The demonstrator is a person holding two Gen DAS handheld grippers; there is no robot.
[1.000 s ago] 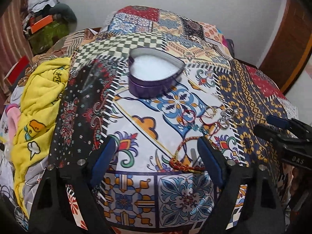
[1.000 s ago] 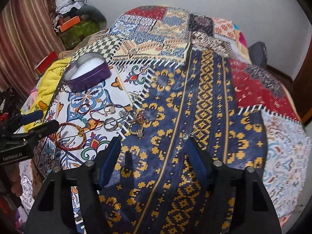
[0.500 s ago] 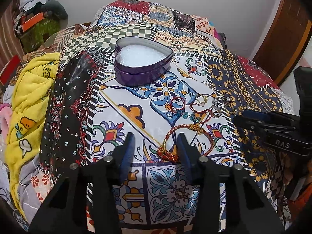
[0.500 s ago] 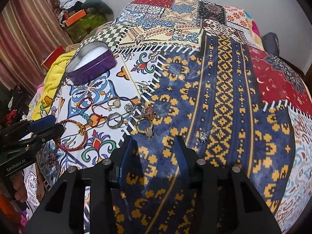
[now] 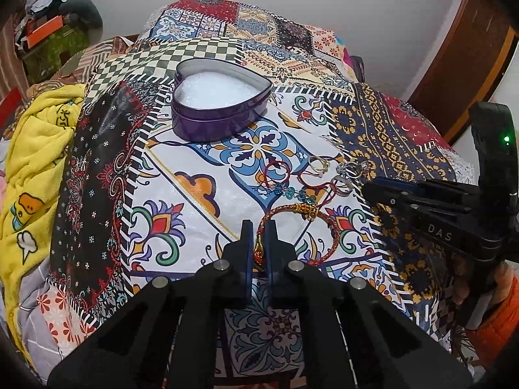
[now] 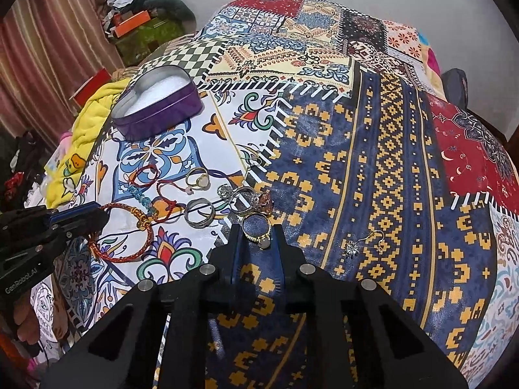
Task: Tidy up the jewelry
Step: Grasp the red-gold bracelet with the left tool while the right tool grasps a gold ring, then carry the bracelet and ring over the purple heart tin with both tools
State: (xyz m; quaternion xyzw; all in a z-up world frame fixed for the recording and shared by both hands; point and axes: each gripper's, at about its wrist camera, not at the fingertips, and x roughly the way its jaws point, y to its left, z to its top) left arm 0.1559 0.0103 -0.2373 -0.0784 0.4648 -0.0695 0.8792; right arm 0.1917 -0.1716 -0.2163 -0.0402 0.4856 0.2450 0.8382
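Jewelry lies on a patchwork bedspread [image 5: 201,191]. My left gripper [image 5: 259,230] is shut on the near-left edge of a red and gold braided bracelet [image 5: 301,209], which rests on the cloth. The jaws of my right gripper [image 6: 257,228] are closing, and both pads touch a gold ring with a pale stone [image 6: 264,243] between them. Beyond it lie a silver ring [image 6: 199,212], other rings, red cord bracelets [image 6: 146,175] and a blue beaded piece. An open purple heart-shaped tin [image 5: 220,120] with white lining stands farther back. Two small earrings [image 6: 373,240] lie to the right.
A yellow blanket [image 5: 35,162] is bunched along the bed's left side, with clutter [image 6: 136,22] beyond it near a striped curtain. A wooden door [image 5: 470,64] stands at the far right. A hand in an orange sleeve [image 5: 496,301] holds the right gripper's handle.
Both grippers went from wide open to closed. The left closed on the braided bracelet's edge. The right moved forward and left to the gold ring and closed around it.
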